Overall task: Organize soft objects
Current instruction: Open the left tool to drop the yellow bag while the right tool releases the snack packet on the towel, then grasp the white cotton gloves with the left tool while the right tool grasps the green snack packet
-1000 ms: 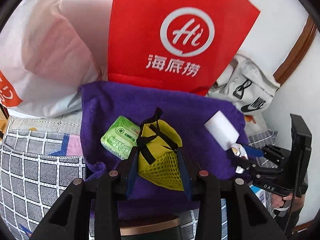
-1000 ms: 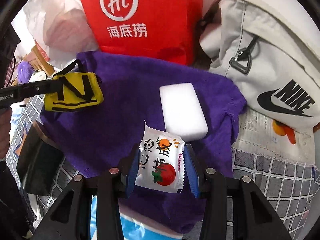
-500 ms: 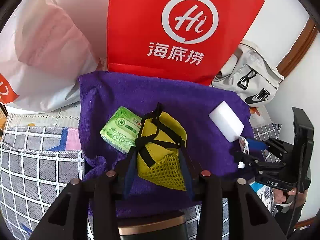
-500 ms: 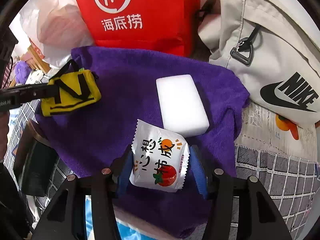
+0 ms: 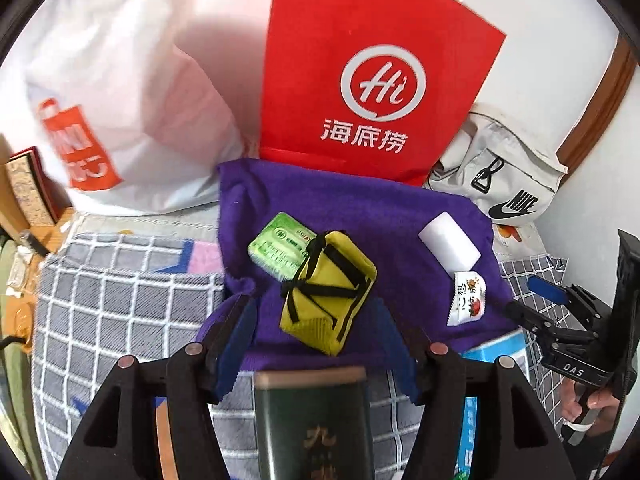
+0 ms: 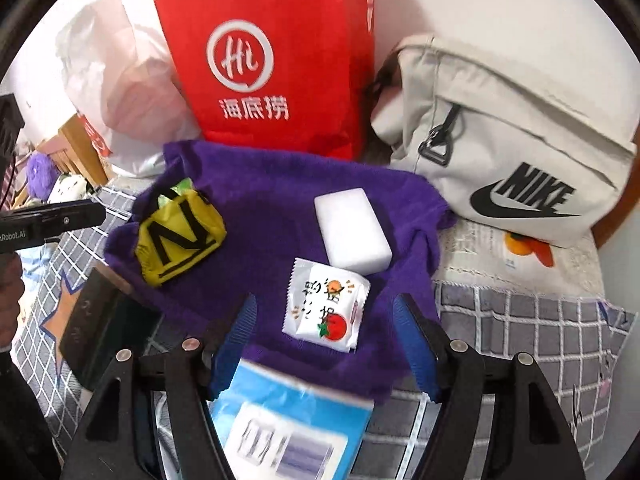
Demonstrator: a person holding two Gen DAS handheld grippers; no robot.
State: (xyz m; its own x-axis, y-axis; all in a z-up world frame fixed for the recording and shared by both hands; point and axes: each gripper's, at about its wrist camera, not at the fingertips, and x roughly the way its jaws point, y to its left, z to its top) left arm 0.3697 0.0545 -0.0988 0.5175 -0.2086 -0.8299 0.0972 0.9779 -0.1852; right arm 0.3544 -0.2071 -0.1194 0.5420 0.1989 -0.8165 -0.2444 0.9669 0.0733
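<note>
A purple towel [image 5: 360,208] [image 6: 272,184] lies spread on the checked bed cover. On it rest a yellow mesh pouch with black straps [image 5: 328,292] [image 6: 178,236], a green tissue pack [image 5: 278,246], a white sponge block [image 5: 448,246] [image 6: 352,234] and a white snack packet with a tomato print [image 5: 466,298] [image 6: 326,310]. My left gripper [image 5: 316,344] hangs just behind the pouch, jaws opening, pads clear of it. My right gripper [image 6: 324,340] stands over the snack packet, jaws opening, the packet lying loose between the blue pads.
A red paper bag [image 5: 372,84] [image 6: 272,64], a white plastic bag [image 5: 120,112] and a beige Nike bag [image 6: 504,144] line the back against the wall. A dark green box [image 5: 316,424] and a blue-and-white pack [image 6: 288,424] lie at the towel's near edge.
Both grippers opened and pulled back and up. The yellow pouch and the snack packet, held before, now lie free on the purple towel.
</note>
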